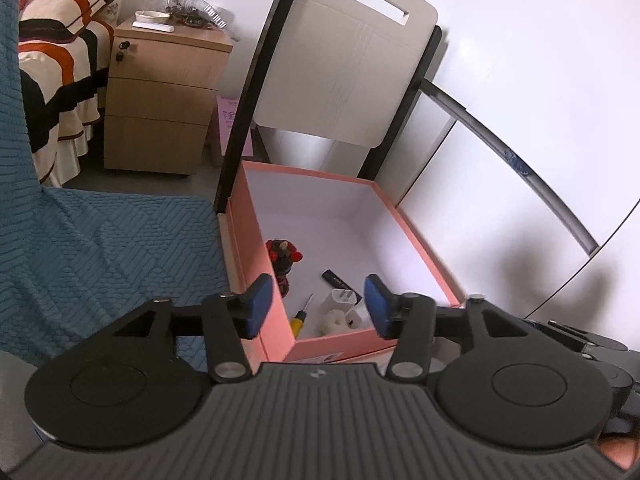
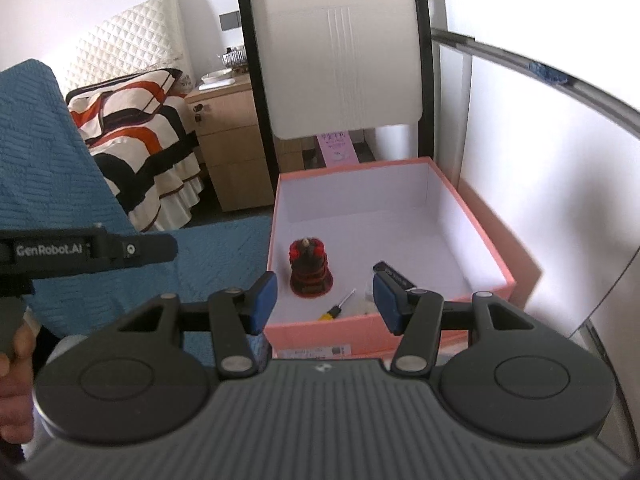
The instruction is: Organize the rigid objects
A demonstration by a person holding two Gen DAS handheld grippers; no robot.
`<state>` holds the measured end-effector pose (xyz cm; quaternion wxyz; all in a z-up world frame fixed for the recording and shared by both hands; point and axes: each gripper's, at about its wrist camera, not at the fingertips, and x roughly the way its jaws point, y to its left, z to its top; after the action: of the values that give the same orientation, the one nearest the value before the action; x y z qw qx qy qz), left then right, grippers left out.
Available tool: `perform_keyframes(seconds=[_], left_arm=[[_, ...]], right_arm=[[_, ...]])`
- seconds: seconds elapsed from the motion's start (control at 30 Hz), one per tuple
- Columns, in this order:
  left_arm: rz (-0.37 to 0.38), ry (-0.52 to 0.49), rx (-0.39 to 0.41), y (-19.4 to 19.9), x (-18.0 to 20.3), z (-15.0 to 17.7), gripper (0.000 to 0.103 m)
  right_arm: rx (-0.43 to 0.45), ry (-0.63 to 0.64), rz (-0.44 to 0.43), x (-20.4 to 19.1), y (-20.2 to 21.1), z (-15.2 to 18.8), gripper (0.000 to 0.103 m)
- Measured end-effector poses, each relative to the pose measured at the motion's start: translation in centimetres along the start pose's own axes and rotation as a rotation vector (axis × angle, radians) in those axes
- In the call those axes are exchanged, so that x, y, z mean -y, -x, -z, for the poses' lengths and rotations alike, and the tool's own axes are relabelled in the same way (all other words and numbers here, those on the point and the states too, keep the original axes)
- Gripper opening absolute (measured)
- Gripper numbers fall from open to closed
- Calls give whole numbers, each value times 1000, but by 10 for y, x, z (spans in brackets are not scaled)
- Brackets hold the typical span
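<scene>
While hovering at near edge of pink box (image 2: 472,216): left gripper (image 1: 318,306) and right gripper (image 2: 326,302) both spread wide, holding nothing. Inside box: red figurine (image 2: 310,270), screwdriver (image 2: 334,308), white charger (image 1: 342,298).

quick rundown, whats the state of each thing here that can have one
left gripper: open, holds nothing
right gripper: open, holds nothing
pink box: lid off, far half bare
red and black figurine: upright in the box
yellow-handled screwdriver: lying flat in the box
white charger: lying in the box near the front wall
black stick: lying flat in the box
bedside cabinet: drawers closed
</scene>
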<state>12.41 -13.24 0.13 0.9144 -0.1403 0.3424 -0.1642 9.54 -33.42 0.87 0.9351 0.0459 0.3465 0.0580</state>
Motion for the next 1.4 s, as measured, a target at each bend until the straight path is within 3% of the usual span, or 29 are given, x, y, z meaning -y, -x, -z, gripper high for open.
perform_keyframes(seconds=[0.1,0.17,0.23,0.33,0.87,1.4], left_arm=[[-19,-21,2,-1,-2,2,83],[-30,-20,13,1,-4,3,91],[-41,-21,21,2,-8,3,98],[-39,-28,23,3,-13,3,103],[-94,-39,-1,-2,-20,15,103],[-90,-36,-4,4,-20,18,103]], right_arm=[[-2,-2,3,-2,-2,6,63],[-1,-11,9,-2,-5,9,83],[-1,-14,12,-2,-7,10,88],[12,-33,24,1,-10,11,88],[13,-47,49,3,-20,22,89],[-5,-38,35,-3,-21,25,89]])
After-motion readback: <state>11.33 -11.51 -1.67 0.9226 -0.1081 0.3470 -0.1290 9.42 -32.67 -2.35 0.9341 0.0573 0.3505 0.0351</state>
